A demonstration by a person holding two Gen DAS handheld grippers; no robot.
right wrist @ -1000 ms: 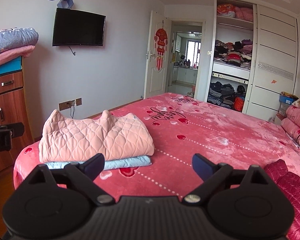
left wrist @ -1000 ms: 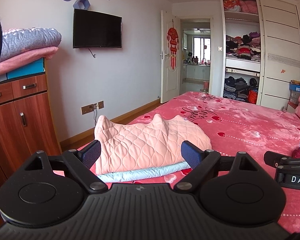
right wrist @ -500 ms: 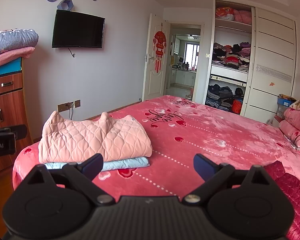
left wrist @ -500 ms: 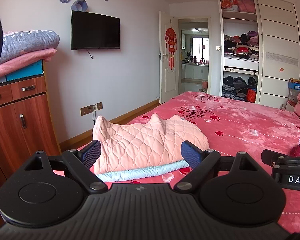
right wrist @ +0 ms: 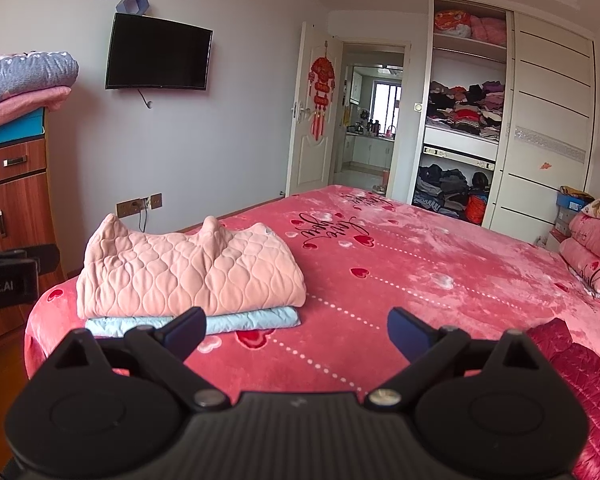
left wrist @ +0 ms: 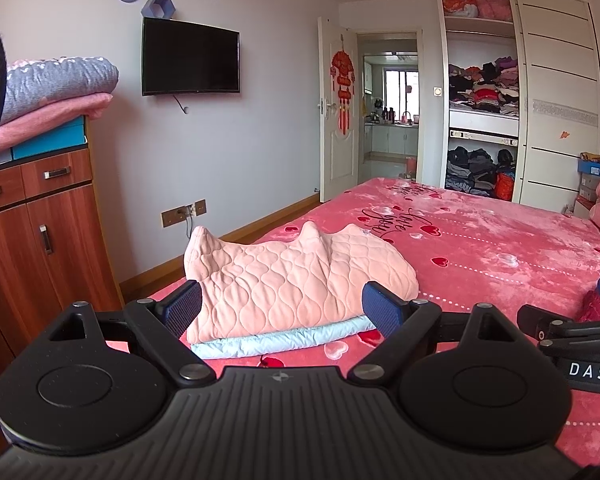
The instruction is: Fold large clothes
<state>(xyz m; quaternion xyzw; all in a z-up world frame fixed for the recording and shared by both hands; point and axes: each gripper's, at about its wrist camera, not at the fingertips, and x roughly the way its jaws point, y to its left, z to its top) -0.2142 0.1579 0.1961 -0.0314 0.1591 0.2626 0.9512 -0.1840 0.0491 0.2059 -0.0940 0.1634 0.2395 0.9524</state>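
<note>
Both the left tongs [left wrist: 281, 307] and the right tongs [right wrist: 296, 330] are held apart and empty. The folded pink quilted garment [right wrist: 188, 270] lies on a light blue garment [right wrist: 256, 317] near the bed [right wrist: 440, 264] corner. The dark red garment [right wrist: 572, 364] is probably best taken by its corners.

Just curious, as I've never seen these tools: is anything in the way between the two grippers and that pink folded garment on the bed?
Nothing visible. Both the left gripper and right gripper are open, with only bare bedspread before the pink garment.
</note>
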